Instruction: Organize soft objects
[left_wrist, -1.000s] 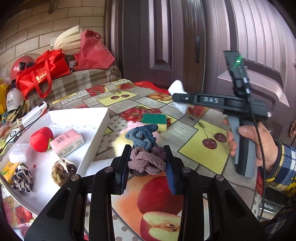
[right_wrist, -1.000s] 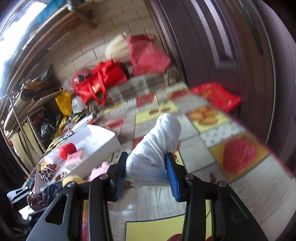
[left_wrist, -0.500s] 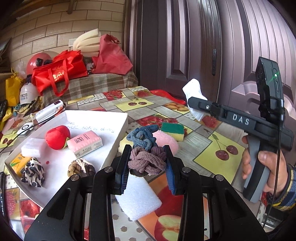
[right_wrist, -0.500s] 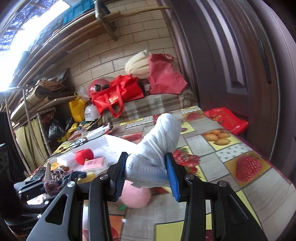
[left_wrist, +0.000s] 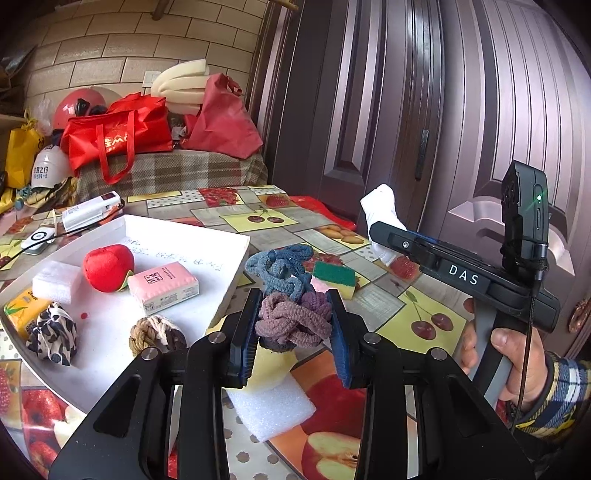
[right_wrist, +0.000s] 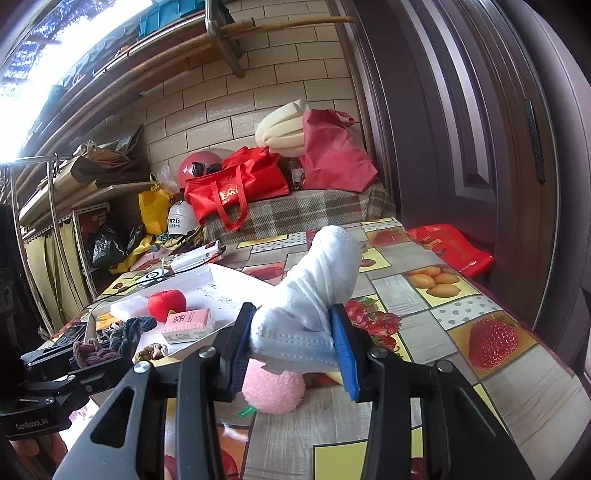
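1. Step in hand: mid-carry, both loads up off the worktop, neither set down yet.
2. Left hand-held gripper is clamped narrow on a mauve scrunchie; a blue scrunchie hangs off its far side and looks tangled w/ it, can't tell for sure.
3. Right hand-held gripper is pinched on a rolled white face mask, blue pleats at the pads, the roll sticking up and fwd.
4. Target, I judge, is the white tray to the left. Already in it: red plush apple, pink tissue pack, leopard scrunchie, rope knot, white foam block.
5. Still loose on the worktop: pink puff right under the mask, green-yellow sponge, white foam pad.
6. Next move, prob: swing the left load over the near tray rim to the bare patch btwn tissue pack and rope knot, lower, then let go. If the blue one is snagged, both go in together.
7. Right load needs more travel, across to the tray; keep the two tools apart so they don't clash over it.
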